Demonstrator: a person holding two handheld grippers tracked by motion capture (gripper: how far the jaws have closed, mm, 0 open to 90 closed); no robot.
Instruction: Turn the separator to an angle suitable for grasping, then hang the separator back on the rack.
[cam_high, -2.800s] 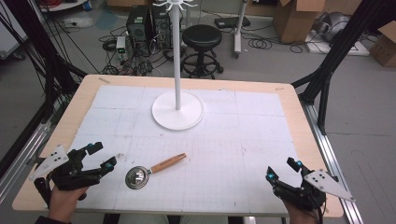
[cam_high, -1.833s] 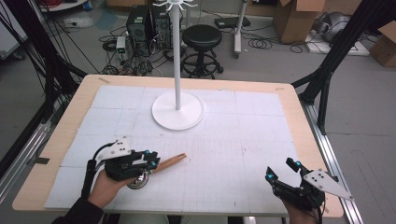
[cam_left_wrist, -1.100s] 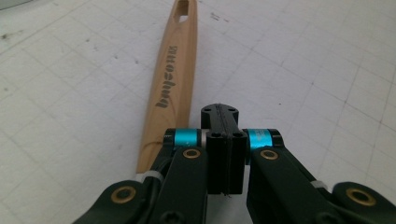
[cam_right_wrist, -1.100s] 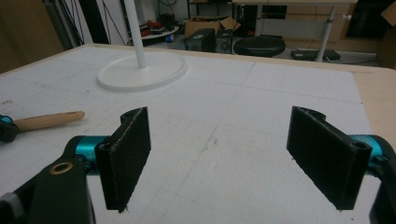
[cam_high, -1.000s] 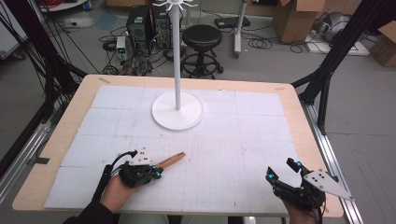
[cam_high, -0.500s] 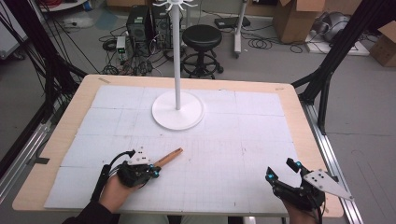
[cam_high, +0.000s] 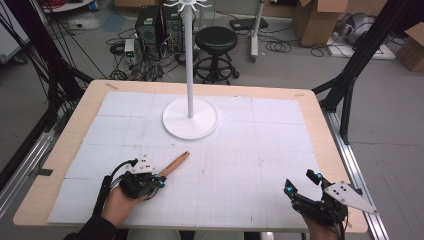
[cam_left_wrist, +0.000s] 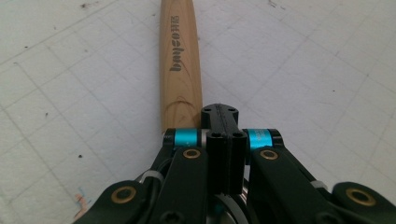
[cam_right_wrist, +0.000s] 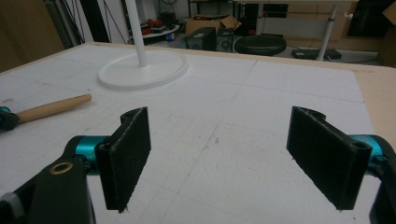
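Scoop (cam_high: 175, 164) | left-near tabletop (cam_high: 260, 150), wooden handle poking toward the white stand (cam_high: 190, 117) | left gripper (cam_high: 156, 179) came in from the left edge and clamped shut on it, so lifting's probably next | right gripper (cam_high: 301, 182) parked, jaws wide open, empty

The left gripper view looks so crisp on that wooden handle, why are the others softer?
Left gripper view: the wooden handle lies close, lettering sharp. Right gripper view: claw pads slightly soft, background hazy. High view: even light, faint shadows, handle small.
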